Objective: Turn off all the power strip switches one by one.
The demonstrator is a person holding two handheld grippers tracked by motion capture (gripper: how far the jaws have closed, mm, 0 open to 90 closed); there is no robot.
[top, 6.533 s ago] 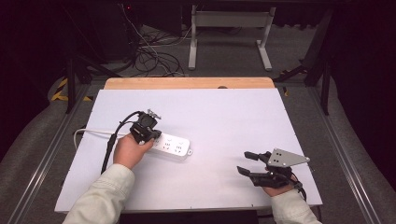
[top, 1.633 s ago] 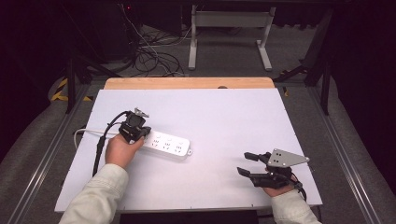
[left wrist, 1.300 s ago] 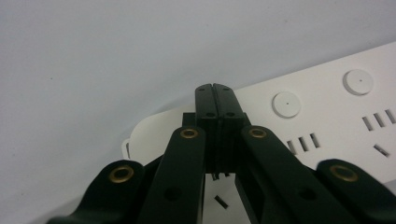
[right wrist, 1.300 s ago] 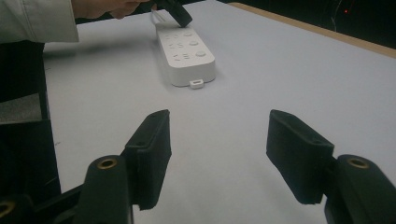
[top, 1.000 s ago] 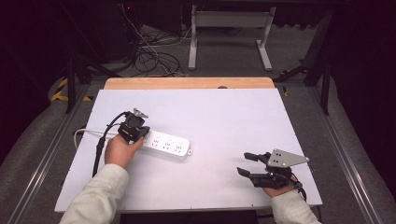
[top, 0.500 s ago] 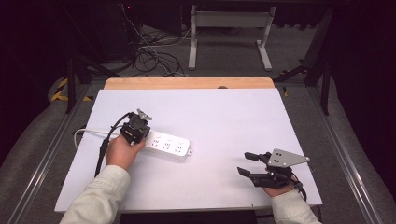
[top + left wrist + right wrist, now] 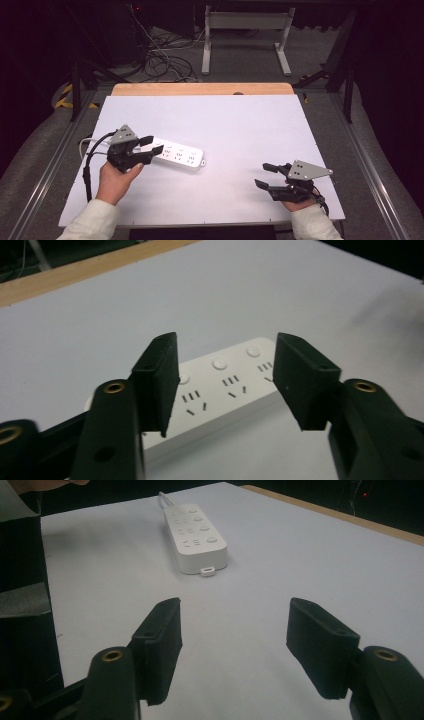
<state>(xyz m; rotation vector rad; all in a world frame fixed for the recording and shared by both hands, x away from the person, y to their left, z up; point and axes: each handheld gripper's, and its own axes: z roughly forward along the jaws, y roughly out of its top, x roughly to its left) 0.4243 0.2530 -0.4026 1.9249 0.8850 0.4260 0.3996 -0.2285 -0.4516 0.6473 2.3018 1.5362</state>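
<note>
The long white plastic power strip point(image 7: 177, 155) lies flat on the left side of the white worktop point(image 7: 240, 125), not picked up yet. The left gripper point(image 7: 150, 146) hangs right at its near-left end, jaws spread wide with nothing between them, hand tipped down toward it. Grabbing it is, I think, left to do. The right gripper point(image 7: 266, 176) rests low at the near right, well apart, jaws spread too.

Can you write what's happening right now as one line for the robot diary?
left gripper: open, at power strip end | right gripper: open, apart, holding nothing | power strip: flat on table
</note>
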